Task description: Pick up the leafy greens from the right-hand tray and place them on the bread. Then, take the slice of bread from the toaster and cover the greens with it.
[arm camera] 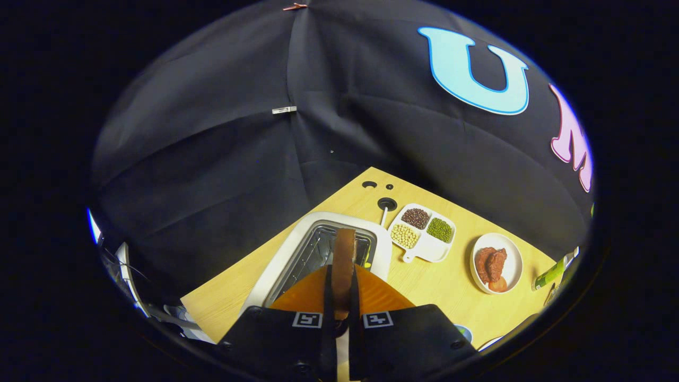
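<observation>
A slice of bread (344, 254) stands on edge between my fingers, its brown crust facing me. My gripper (342, 289) is shut on the slice, both fingers pressed against its flat sides. The slice hangs above the open slot of the white toaster (297, 239), which lies just ahead of and below the fingers. I cannot tell whether its lower end is still inside the slot.
Beyond the toaster to the right sits a white divided dish (423, 232) with three kinds of beans. Further right is a white bowl (497, 263) holding reddish-brown food. A green bottle (551, 273) lies at the table's far right. The wooden table (424, 289) has cable holes near its back corner.
</observation>
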Demonstrator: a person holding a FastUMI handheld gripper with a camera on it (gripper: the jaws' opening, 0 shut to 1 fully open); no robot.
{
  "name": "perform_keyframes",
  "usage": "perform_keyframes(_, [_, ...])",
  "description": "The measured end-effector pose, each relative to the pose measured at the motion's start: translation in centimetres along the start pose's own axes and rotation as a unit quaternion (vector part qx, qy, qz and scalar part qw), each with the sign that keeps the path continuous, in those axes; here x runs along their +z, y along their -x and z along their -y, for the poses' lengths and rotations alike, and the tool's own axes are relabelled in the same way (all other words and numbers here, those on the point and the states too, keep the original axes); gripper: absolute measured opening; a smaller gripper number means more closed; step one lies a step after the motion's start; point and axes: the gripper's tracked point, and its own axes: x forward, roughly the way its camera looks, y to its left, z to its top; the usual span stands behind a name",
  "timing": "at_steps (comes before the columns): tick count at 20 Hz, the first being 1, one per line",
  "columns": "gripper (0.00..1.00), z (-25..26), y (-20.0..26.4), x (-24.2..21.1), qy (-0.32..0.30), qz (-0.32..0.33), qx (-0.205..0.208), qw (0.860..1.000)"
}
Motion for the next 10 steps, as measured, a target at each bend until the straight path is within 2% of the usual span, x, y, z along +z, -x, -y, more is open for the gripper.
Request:
perform_keyframes(7, [0.13, 1.2, 5.5, 5.0, -0.018, 0.062, 0.016, 0.998])
perform_keyframes(10, [0.13, 2.9, 7.8, 6.0, -0.026, 0.079, 0.011, 0.996])
